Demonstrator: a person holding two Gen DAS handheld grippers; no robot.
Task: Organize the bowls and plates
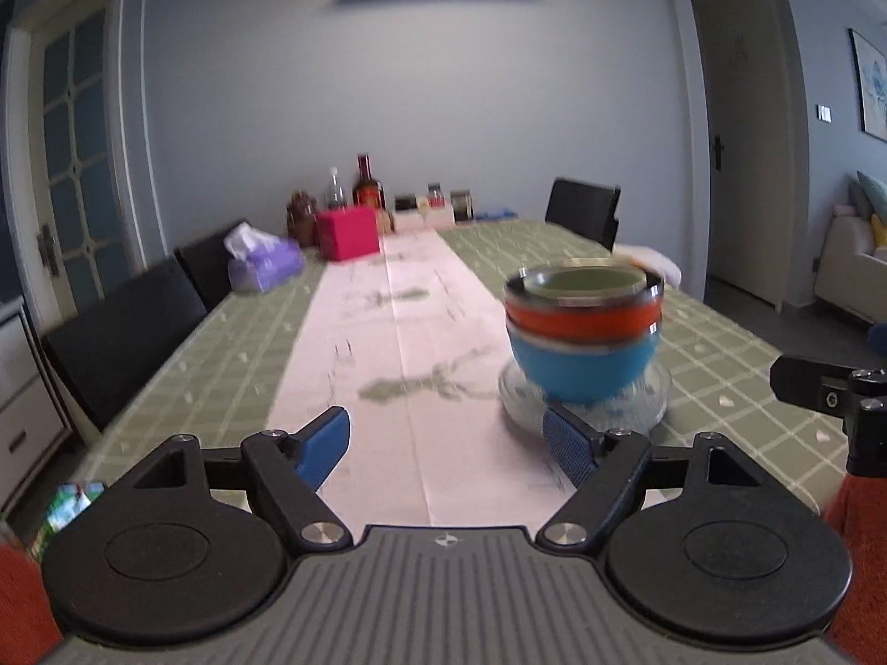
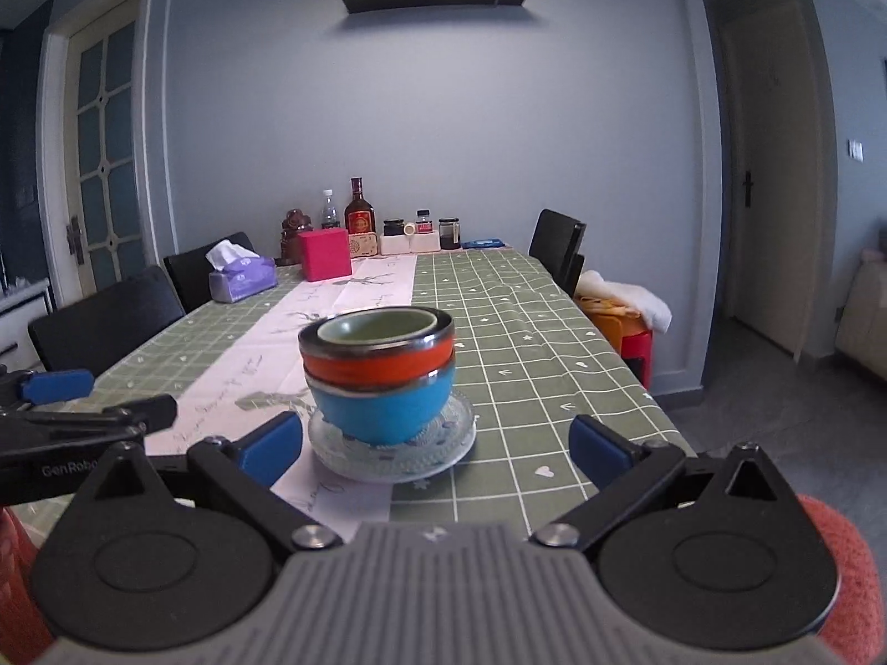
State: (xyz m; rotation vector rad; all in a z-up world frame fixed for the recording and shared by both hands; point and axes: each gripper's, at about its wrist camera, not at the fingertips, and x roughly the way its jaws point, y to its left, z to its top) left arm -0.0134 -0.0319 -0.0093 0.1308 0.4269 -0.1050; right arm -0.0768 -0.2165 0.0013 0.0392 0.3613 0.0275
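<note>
On the long dining table (image 2: 526, 332), covered by a green checked cloth with a pale pink runner (image 2: 355, 288) down its middle, black chairs (image 2: 105, 321) line the left side and another (image 2: 557, 246) stands at the far right. Toward the far end sit a magenta box (image 2: 325, 254), a purple tissue pack (image 2: 243, 277) and a cluster of bottles and jars (image 2: 360, 213) against the wall. Nearer the camera, a clear glass plate (image 2: 392, 443) lies where runner and green cloth meet, carrying a stack of bowls: a blue bowl (image 2: 382, 407) at the bottom, an orange bowl (image 2: 380, 366) nested in it, and a green-lined bowl (image 2: 377, 330) innermost. The right gripper (image 2: 435, 451) hangs just short of the plate with its blue pads spread wide and nothing between them. The left gripper (image 1: 446, 446) is likewise wide open and empty, its right pad (image 1: 565, 438) just in front of the plate's near edge; whether it touches is unclear.
</note>
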